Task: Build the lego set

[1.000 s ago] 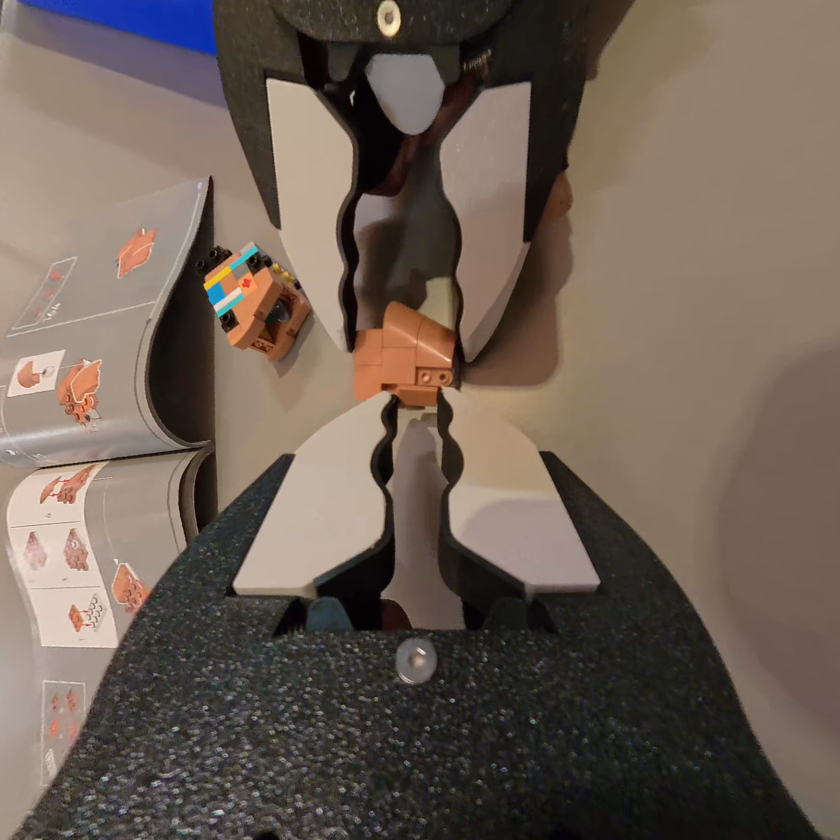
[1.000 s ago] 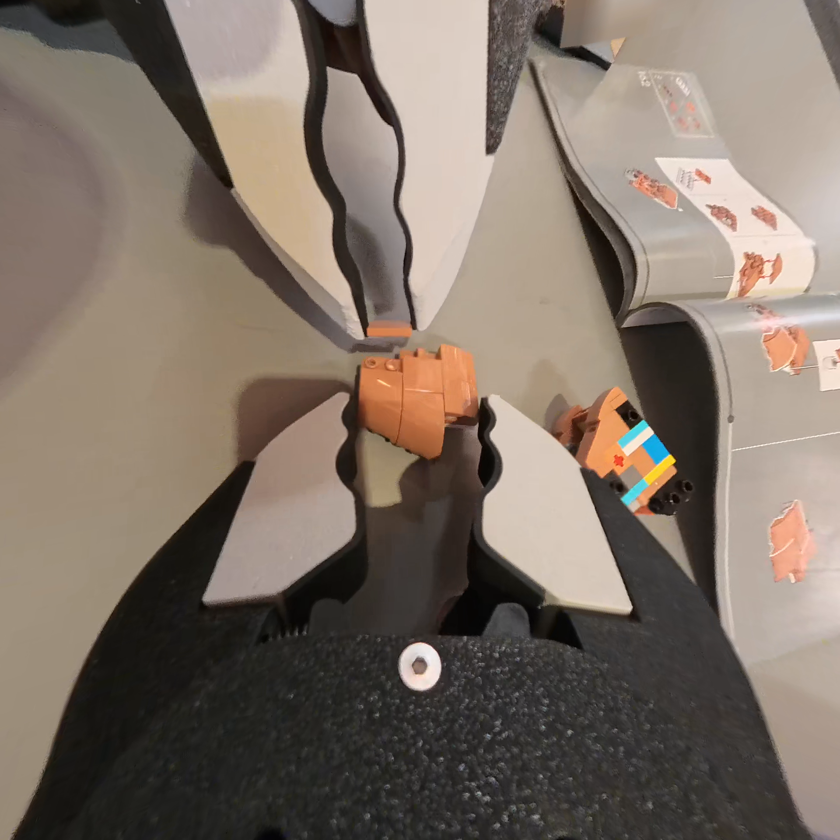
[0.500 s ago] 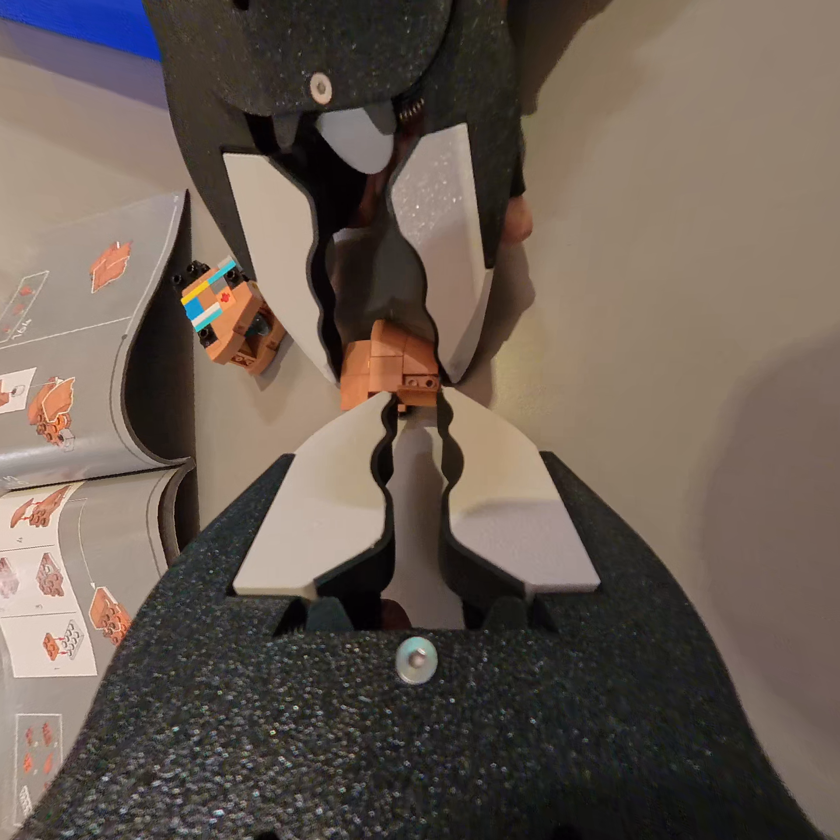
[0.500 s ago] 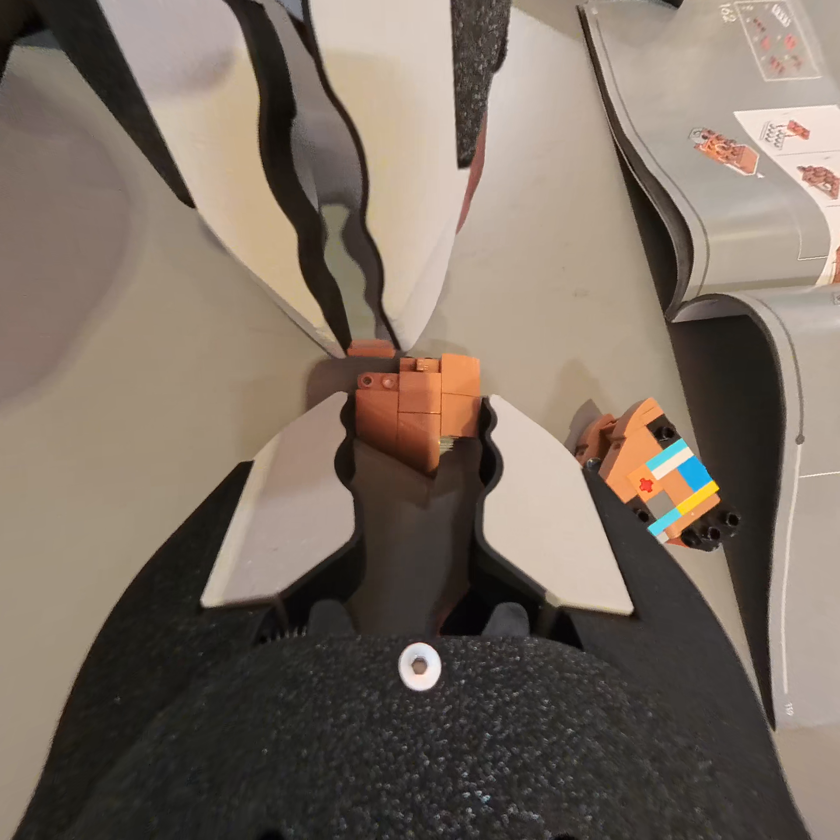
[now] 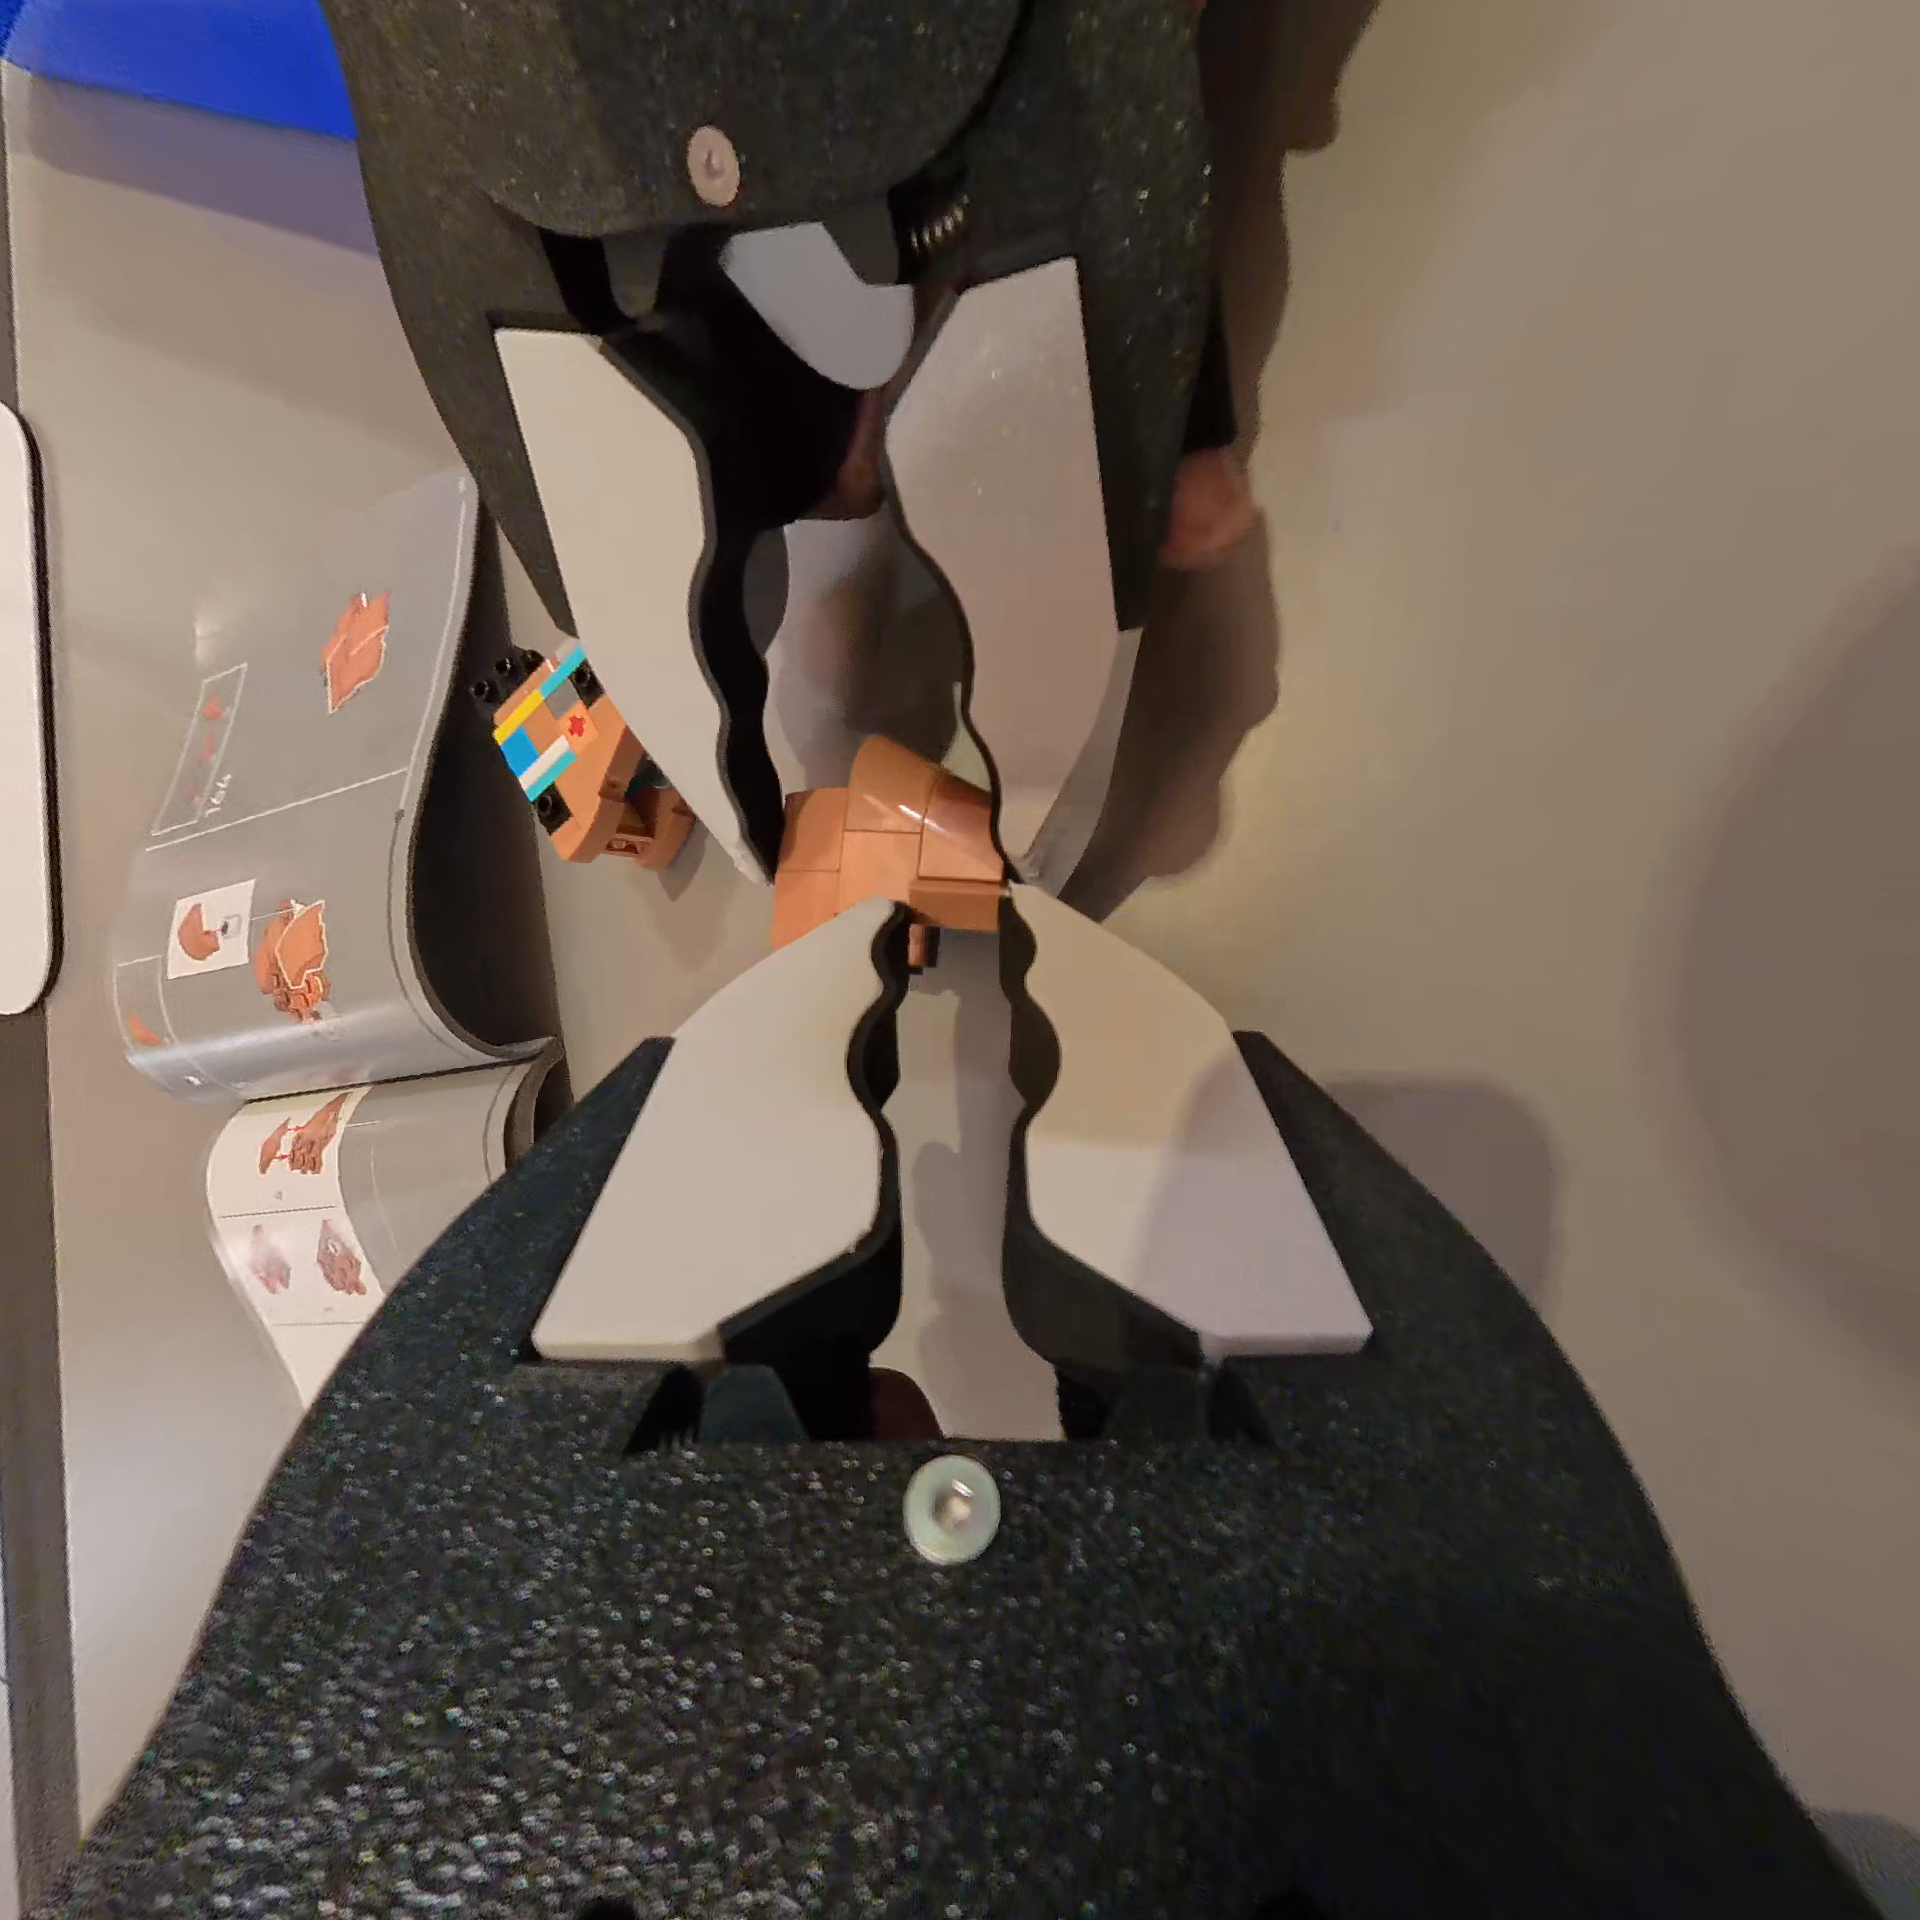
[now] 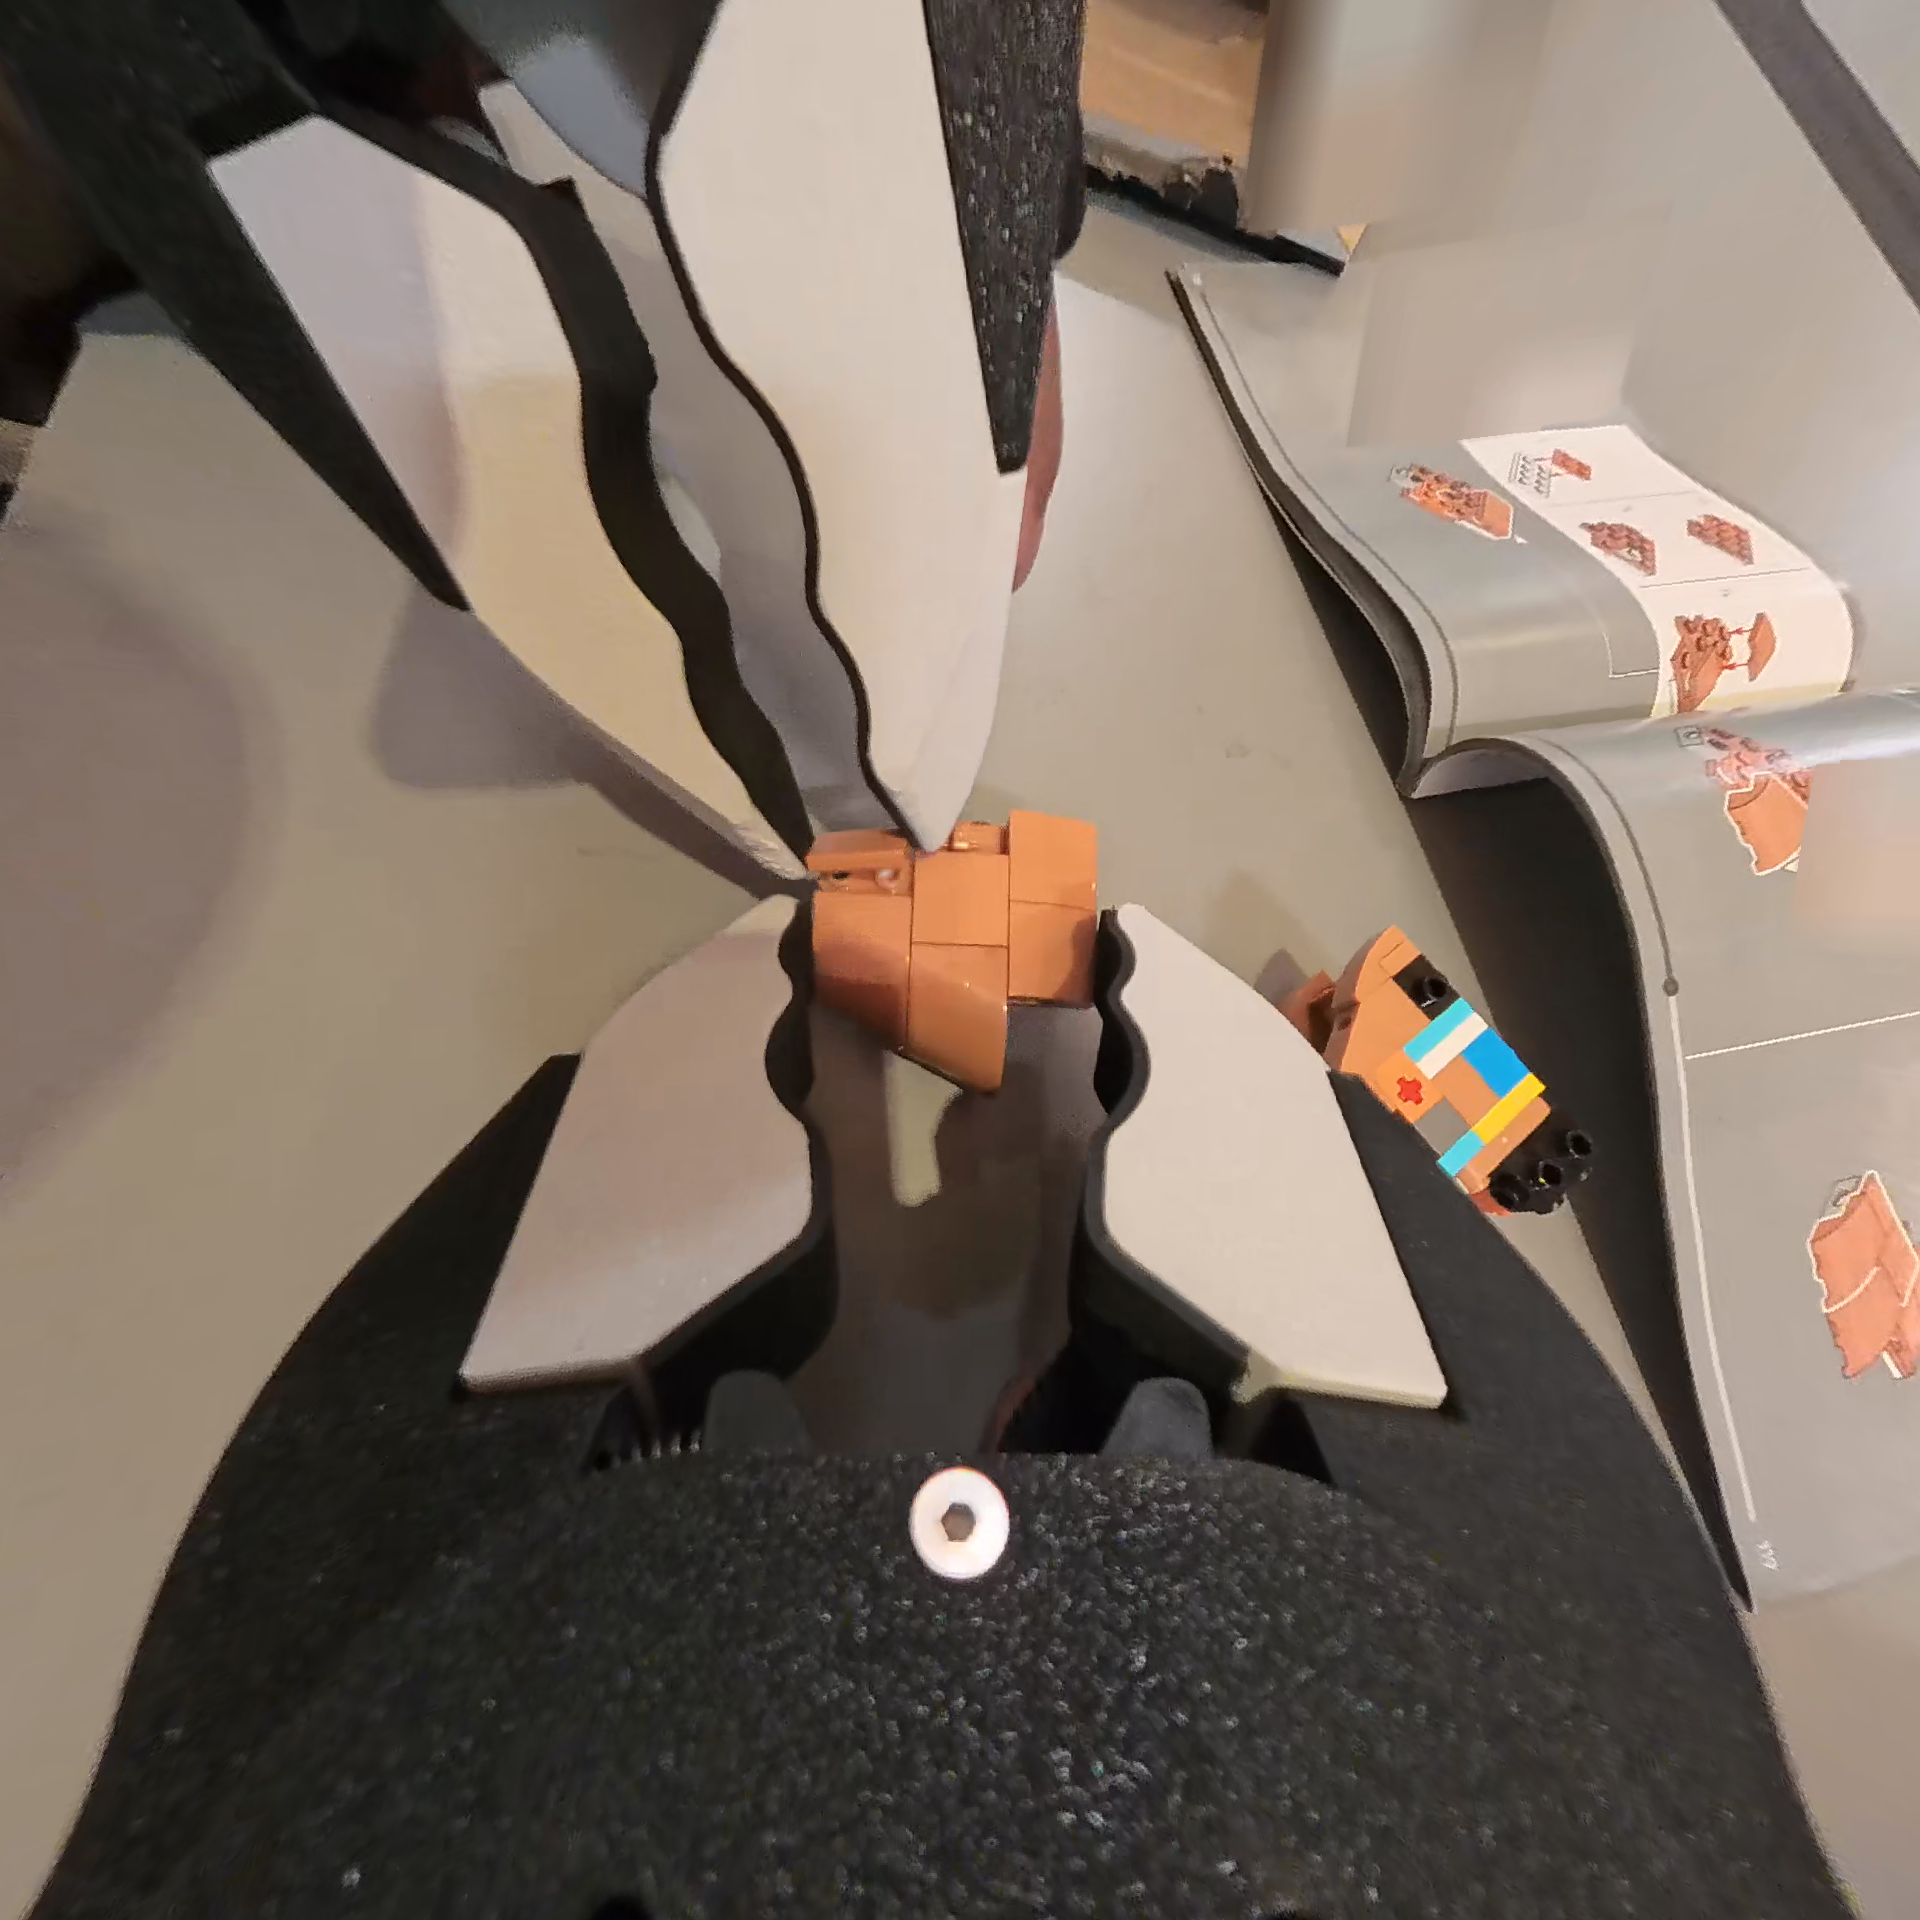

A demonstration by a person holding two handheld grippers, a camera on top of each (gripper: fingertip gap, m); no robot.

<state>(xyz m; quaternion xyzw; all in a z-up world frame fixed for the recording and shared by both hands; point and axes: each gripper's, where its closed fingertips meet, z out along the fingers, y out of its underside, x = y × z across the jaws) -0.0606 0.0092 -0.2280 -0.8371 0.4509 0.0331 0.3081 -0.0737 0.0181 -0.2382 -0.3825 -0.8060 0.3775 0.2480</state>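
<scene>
Pressing a small brown piece (image 6: 857,854) onto the brown brick cluster (image 6: 951,951), the left gripper (image 5: 940,920) has closed the gap that showed a second ago, when the piece hung clear of the cluster. Now the piece sits against the cluster's top edge, pinched in the left gripper's narrow tips. The right gripper (image 6: 951,935) holds the cluster above the counter (image 6: 260,935), its fingers set at a middling width around the cluster's sides. My judgement is that the piece is at its mating spot but not clearly seated; whether the studs have clicked cannot be told.

Counted: two grippers, one held cluster, one small piece being joined, and one finished sub-build (image 6: 1439,1075) with blue, white and yellow stripes and black studs, lying on the counter just right of the right gripper. One open instruction booklet (image 6: 1621,582) lies beyond it, pages curling. A blue object (image 5: 177,52) shows at the far edge in the left wrist view.
</scene>
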